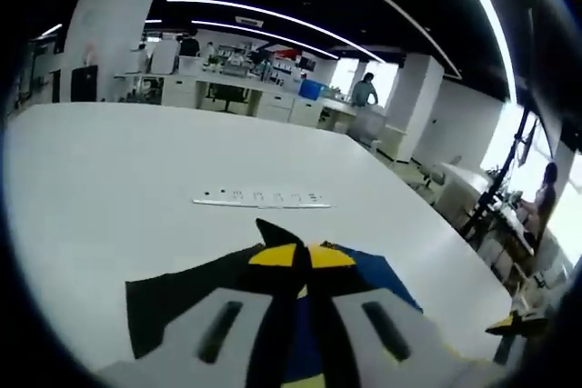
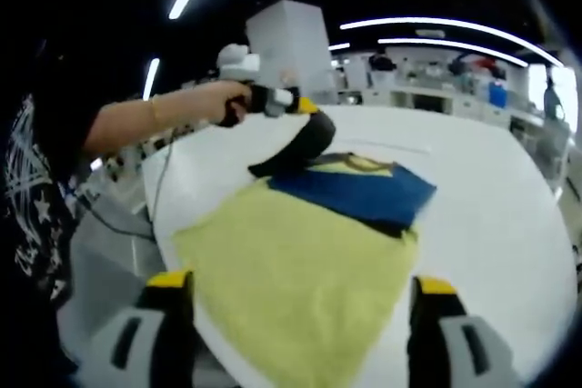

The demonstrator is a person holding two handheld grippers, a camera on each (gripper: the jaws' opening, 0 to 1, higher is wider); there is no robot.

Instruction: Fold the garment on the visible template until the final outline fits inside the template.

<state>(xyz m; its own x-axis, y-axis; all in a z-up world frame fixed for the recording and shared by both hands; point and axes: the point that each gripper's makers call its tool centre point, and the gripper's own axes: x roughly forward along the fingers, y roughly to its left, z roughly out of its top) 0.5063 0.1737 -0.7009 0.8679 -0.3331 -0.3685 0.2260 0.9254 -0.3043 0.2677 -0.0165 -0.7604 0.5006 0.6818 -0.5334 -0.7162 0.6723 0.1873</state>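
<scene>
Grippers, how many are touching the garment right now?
1: the left gripper, shut on the garment's black sleeve at the table's far side. The right gripper hangs open, apart.

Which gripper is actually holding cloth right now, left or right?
The left gripper: its jaws are shut on the garment's black sleeve, lifting it. The right gripper stands open over the yellow part.

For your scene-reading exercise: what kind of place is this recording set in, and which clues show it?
Probably an open-plan lab or office: long ceiling light strips, rows of desks behind, and a big white table holding the garment.
</scene>
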